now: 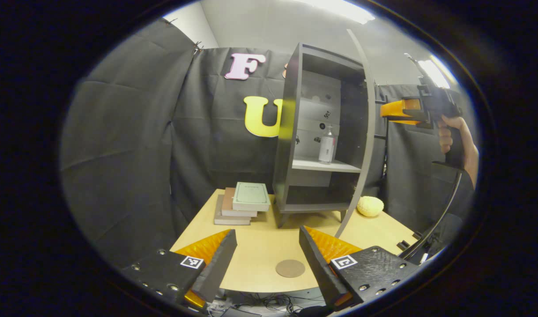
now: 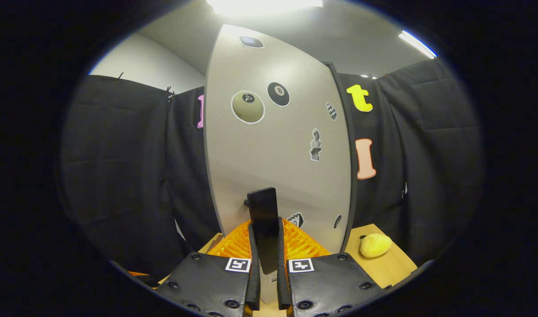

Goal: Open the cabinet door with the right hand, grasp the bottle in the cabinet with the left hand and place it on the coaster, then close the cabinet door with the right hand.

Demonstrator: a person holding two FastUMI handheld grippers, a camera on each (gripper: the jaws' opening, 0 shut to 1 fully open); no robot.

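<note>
A dark cabinet (image 1: pixel 291 132) stands at the back of the wooden table (image 1: pixel 260 251), its door (image 1: pixel 365 132) swung open edge-on. A clear bottle (image 1: pixel 327 146) stands upright on the cabinet's middle shelf. A round brown coaster (image 1: pixel 290 268) lies near the table's front edge, between the fingers of my left gripper (image 1: pixel 267 246), which is open and holds nothing. In the right gripper view the pale door face (image 2: pixel 277 145) carries stickers, and my right gripper (image 2: pixel 266 237) is shut on the door's black handle (image 2: pixel 263 215). Farther off in the left gripper view, a hand holds the right gripper (image 1: pixel 405 110) at the door.
A stack of books (image 1: pixel 243 203) lies left of the cabinet. A yellow round object (image 1: pixel 369 206), also in the right gripper view (image 2: pixel 374 245), sits on the table right of the cabinet. Cables hang below the table's front edge.
</note>
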